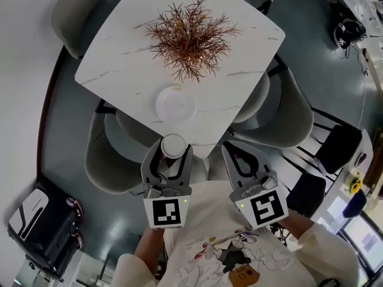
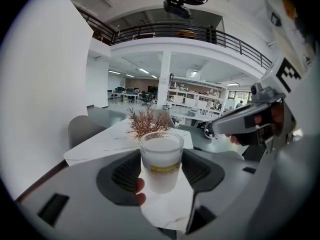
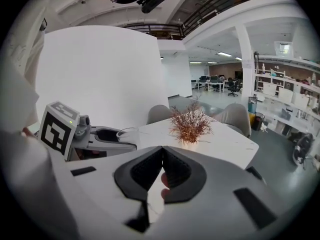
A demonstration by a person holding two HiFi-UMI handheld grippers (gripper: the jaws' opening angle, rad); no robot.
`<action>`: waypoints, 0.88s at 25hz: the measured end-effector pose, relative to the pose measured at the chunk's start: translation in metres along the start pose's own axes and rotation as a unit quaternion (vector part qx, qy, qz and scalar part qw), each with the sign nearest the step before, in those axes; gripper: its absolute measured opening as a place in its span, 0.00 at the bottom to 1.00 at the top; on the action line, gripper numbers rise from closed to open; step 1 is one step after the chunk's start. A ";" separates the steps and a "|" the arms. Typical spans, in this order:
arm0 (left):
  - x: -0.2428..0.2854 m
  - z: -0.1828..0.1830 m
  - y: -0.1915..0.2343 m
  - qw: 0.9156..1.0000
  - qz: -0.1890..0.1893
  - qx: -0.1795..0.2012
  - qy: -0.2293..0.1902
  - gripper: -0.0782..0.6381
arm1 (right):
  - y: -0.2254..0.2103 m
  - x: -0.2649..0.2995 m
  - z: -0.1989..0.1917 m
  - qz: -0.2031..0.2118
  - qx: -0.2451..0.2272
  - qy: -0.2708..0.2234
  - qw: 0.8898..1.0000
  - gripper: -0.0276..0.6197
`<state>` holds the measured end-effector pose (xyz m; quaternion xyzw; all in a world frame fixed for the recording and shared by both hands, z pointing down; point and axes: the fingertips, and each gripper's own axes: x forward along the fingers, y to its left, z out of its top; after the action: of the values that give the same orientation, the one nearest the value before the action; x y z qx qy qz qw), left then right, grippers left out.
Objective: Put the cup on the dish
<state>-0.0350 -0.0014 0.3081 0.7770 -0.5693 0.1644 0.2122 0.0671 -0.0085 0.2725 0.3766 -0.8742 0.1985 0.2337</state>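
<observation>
Two grippers near the round white dish (image 1: pixel 175 105): left gripper (image 1: pixel 172 150) clamps upright frosted glass cup (image 2: pixel 161 159) for transfer; right gripper (image 3: pixel 162 158) closed, empty.

A dried plant (image 1: pixel 191 37) stands on a marble table (image 1: pixel 114 61), chairs (image 1: pixel 293 121) around.

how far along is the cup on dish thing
Done: the cup is picked up, with the left gripper shut on its sides. In hand: it hangs by the table's near edge, short of the dish. Left: carry it forward, set it on the empty dish, release. The right gripper is shut and empty.
</observation>
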 end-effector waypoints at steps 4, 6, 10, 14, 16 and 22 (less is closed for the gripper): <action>0.011 -0.007 0.012 1.000 0.008 -0.009 0.002 0.47 | 0.004 0.019 -0.007 0.022 -0.032 0.014 0.999 0.05; 0.017 -0.010 0.017 1.000 0.010 -0.014 0.002 0.47 | 0.007 0.029 -0.016 0.039 -0.043 0.029 0.998 0.05; 0.031 -0.019 0.024 1.000 0.009 -0.017 -0.004 0.47 | 0.010 0.042 -0.034 0.077 -0.080 0.069 0.991 0.05; 0.043 -0.030 0.032 1.000 0.019 -0.005 -0.006 0.47 | 0.007 0.059 -0.047 0.091 -0.086 0.090 0.988 0.05; 0.047 -0.037 0.034 1.000 0.017 0.006 0.000 0.47 | 0.007 0.066 -0.051 0.096 -0.083 0.093 0.988 0.05; 0.059 -0.055 0.036 0.997 0.002 0.076 0.020 0.47 | 0.007 0.088 -0.065 0.105 -0.086 0.101 0.986 0.05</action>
<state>-0.0529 -0.0308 0.3894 0.7864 -0.5521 0.2235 0.1636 0.0256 -0.0195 0.3733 0.2395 -0.8946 0.1832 0.3299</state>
